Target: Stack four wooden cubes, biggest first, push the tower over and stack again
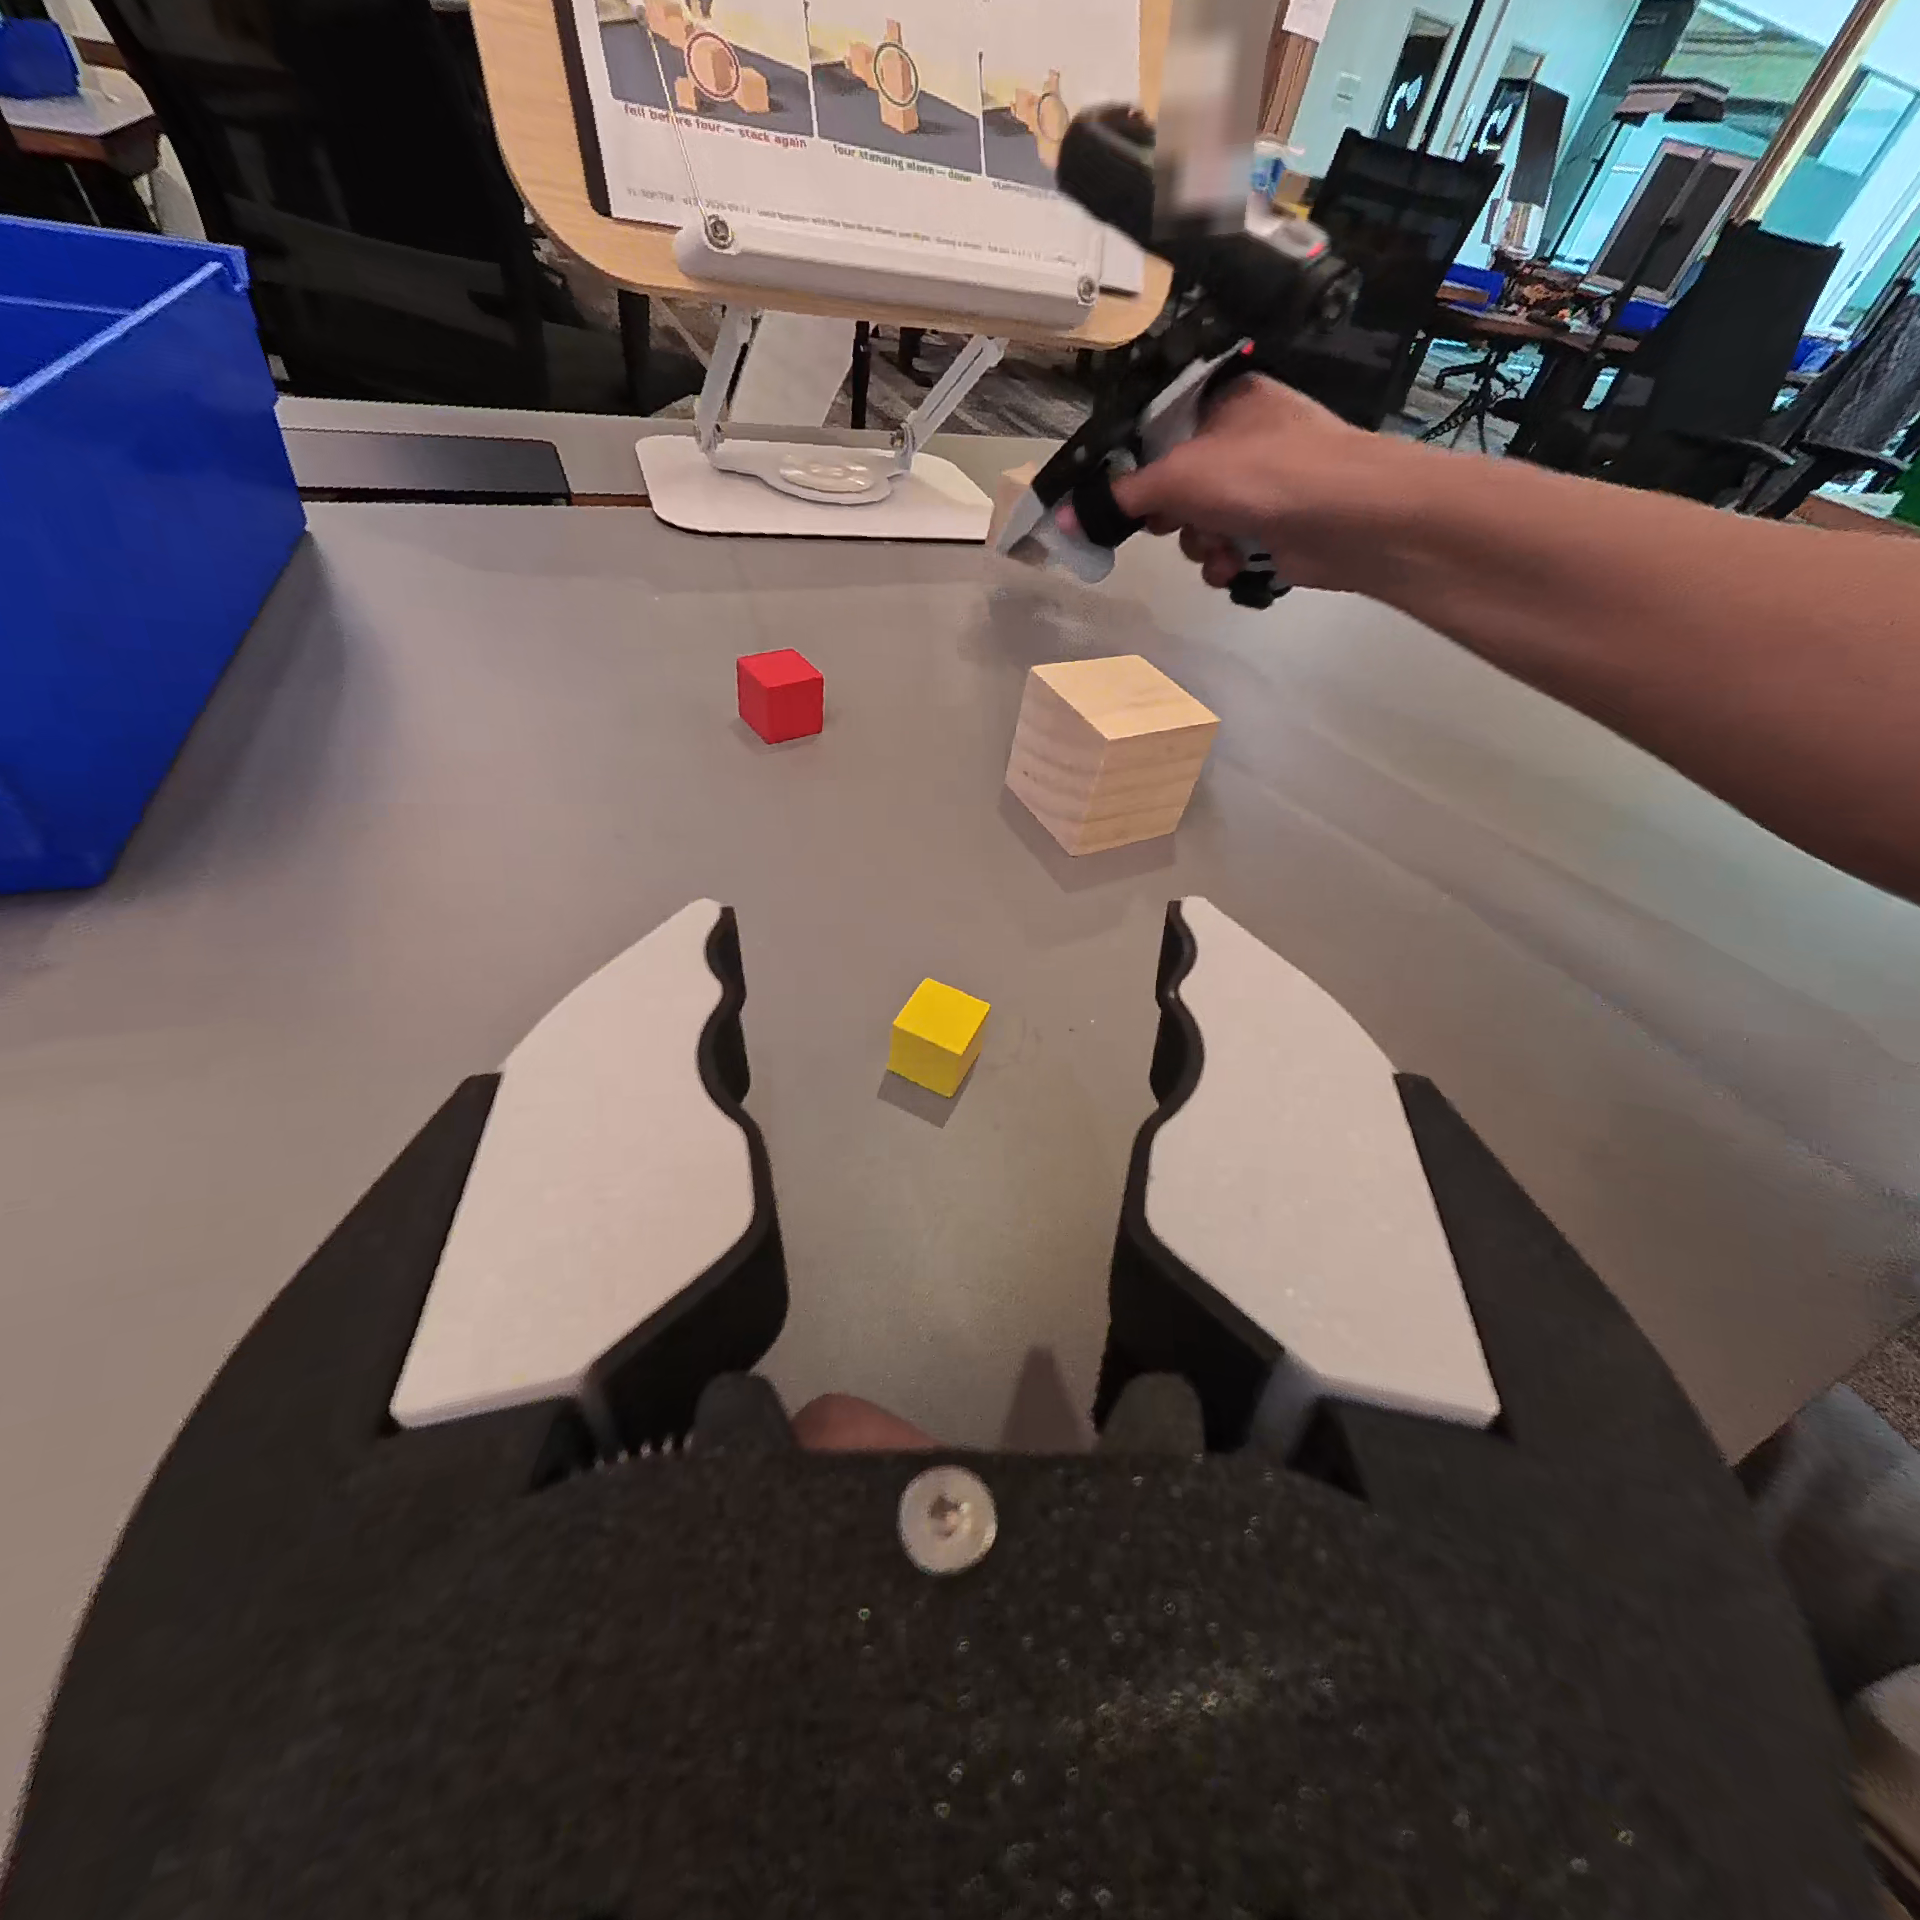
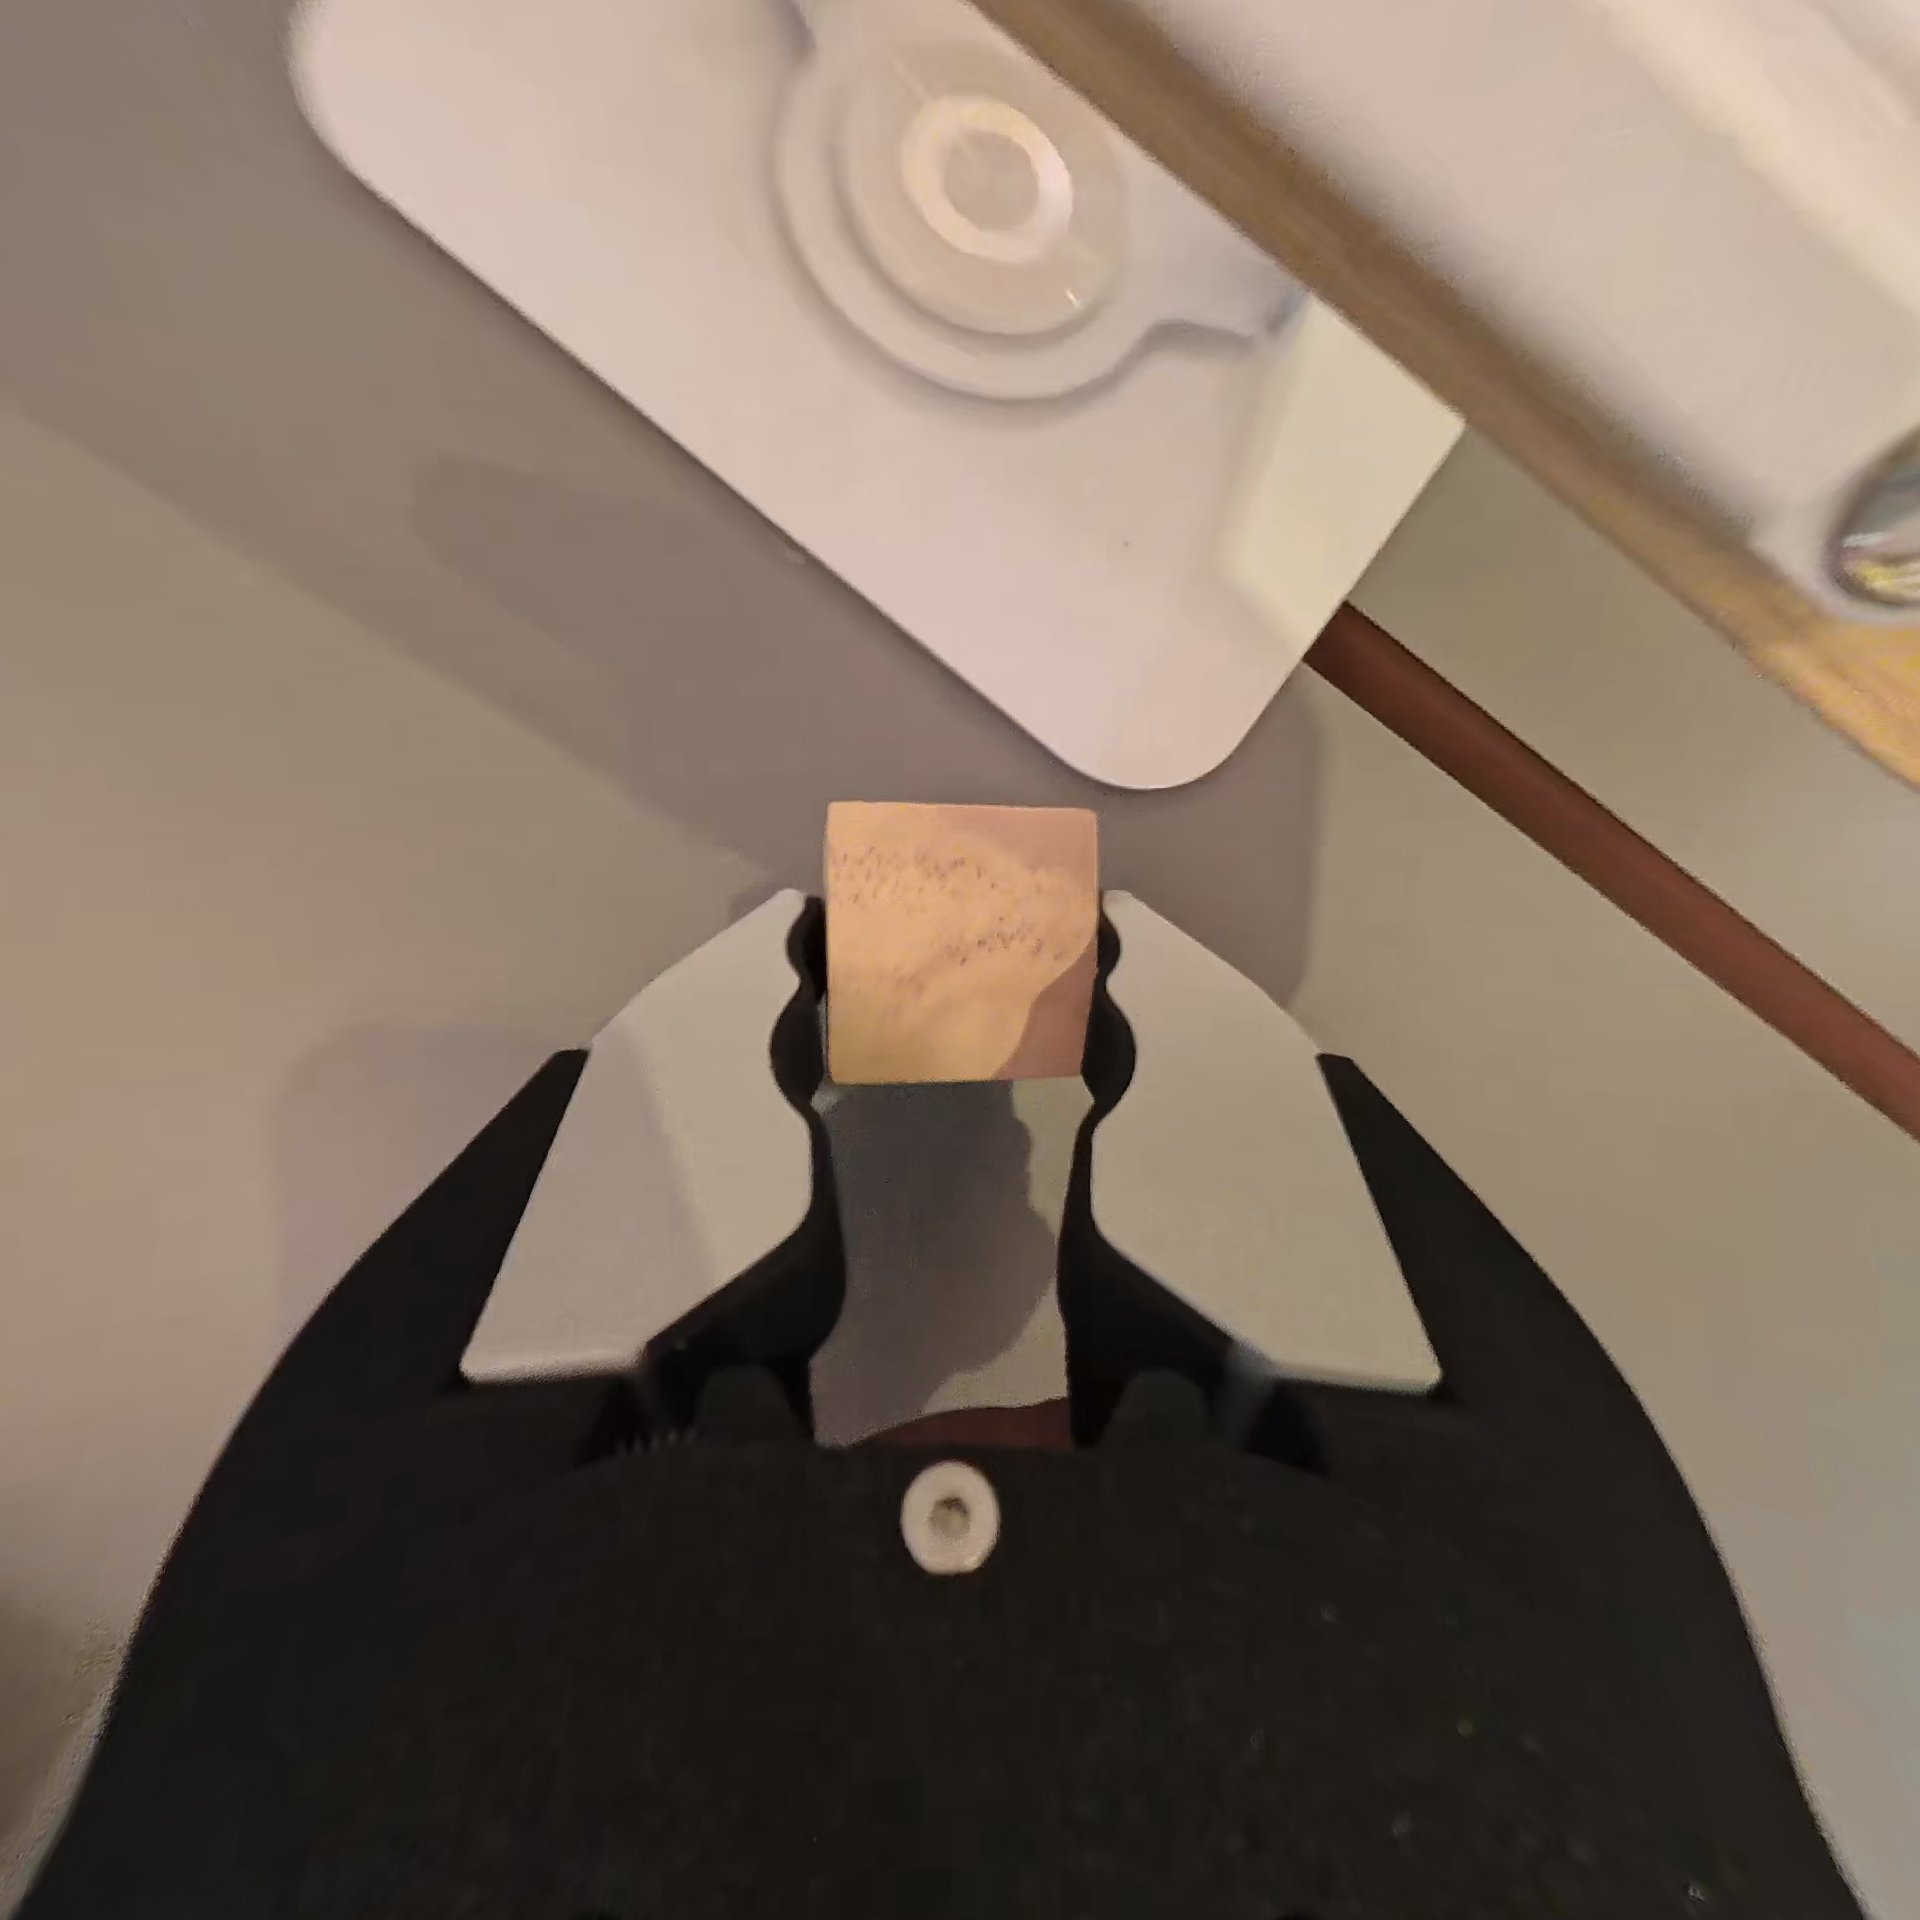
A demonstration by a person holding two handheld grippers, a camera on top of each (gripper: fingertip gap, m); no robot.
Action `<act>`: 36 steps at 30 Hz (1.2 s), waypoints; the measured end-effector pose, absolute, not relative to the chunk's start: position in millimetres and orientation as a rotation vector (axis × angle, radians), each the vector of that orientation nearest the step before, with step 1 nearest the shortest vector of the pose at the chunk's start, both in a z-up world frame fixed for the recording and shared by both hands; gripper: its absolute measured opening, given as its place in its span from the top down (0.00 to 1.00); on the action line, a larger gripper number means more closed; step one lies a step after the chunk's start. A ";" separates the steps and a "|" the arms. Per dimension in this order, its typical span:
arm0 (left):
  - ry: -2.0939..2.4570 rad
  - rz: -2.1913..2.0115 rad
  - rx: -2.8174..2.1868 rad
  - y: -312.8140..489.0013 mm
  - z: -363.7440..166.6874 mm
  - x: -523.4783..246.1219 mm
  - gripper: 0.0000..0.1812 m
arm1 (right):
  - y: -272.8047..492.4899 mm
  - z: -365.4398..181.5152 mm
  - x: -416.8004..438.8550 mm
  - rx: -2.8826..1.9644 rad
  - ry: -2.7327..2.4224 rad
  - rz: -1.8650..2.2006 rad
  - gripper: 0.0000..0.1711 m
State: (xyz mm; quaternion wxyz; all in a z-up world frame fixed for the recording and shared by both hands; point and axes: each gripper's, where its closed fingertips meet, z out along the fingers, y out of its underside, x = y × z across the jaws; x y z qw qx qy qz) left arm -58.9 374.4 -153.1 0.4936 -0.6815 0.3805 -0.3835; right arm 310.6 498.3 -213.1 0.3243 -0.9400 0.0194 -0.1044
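the right gripper (image 2: 961,914) has its jaws closed in on a small plain wooden cube (image 2: 961,940), pads against both side faces; whether the cube is lifted or resting on the grey table (image 2: 260,727) can't be told. the grip sits near the fingertips, so a tilt or quick swing could let the cube pivot or slip out. at 12 o'clock, just beyond the cube, lies the white stand base (image 2: 831,468), and the wooden board edge (image 2: 1558,436) hangs over at 2 o'clock, so lifting straight up or pushing forward risks a knock. the open room is back toward 6 o'clock.

the left gripper (image 1: 951,1018) is wide open and holds nothing, with the yellow cube (image 1: 938,1036) on the table between its fingertips. the large plain wooden cube (image 1: 1110,753) sits at 1 o'clock, the red cube (image 1: 779,694) at 11 o'clock, well apart. nothing is stacked yet. the blue bin (image 1: 125,540) closes off 9 to 10 o'clock.
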 end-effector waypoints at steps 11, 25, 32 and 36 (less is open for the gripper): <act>1.045 -0.866 -1.670 365.9 -162.6 -58.0 0.61 | 391.7 -135.5 119.2 -2.181 -1.007 0.158 0.72; 1.130 -0.815 -1.673 356.6 -170.1 -55.5 0.61 | 391.0 -184.6 105.1 -2.284 -1.135 0.142 0.72; 1.144 -0.824 -1.668 355.6 -169.6 -54.7 0.61 | 383.1 -149.7 111.0 -2.196 -1.076 0.023 0.56; 1.189 -0.774 -1.670 367.7 -167.3 -56.0 0.62 | 338.0 -96.5 111.9 -2.040 -0.812 -0.043 0.60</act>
